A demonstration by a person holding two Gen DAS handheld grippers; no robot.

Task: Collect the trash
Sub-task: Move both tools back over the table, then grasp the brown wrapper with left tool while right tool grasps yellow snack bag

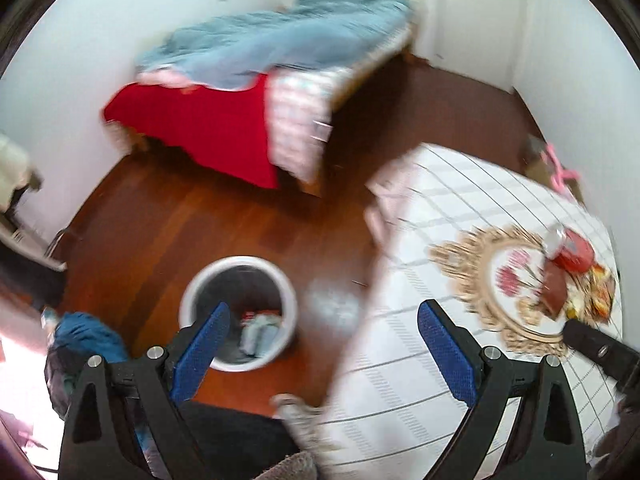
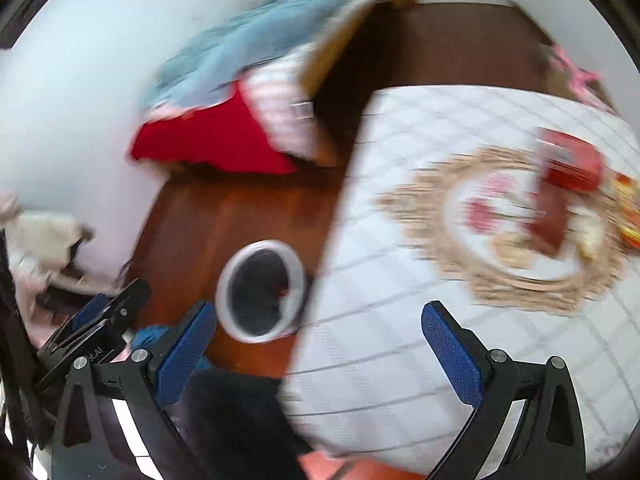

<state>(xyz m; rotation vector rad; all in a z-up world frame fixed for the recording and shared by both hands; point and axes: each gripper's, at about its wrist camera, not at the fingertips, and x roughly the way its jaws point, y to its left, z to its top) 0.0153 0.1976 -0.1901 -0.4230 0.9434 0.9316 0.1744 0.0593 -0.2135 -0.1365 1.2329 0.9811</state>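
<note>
Your left gripper hangs with its jaws spread wide and nothing between them, over the wood floor and the near edge of the bed. Your right gripper is just as wide open and just as empty, held above the same edge.

The bin stands on the floor just beside the bed, with a few scraps already lying in its bottom.

The trash still out is a small heap near the bed's far right edge: a red can lying on its side, a brown wrapper touching it, and a yellow-and-red wrapper beside those. They sit on the bedcover's gold-framed flower print. Both views are blurred, so finer detail is lost.
</note>
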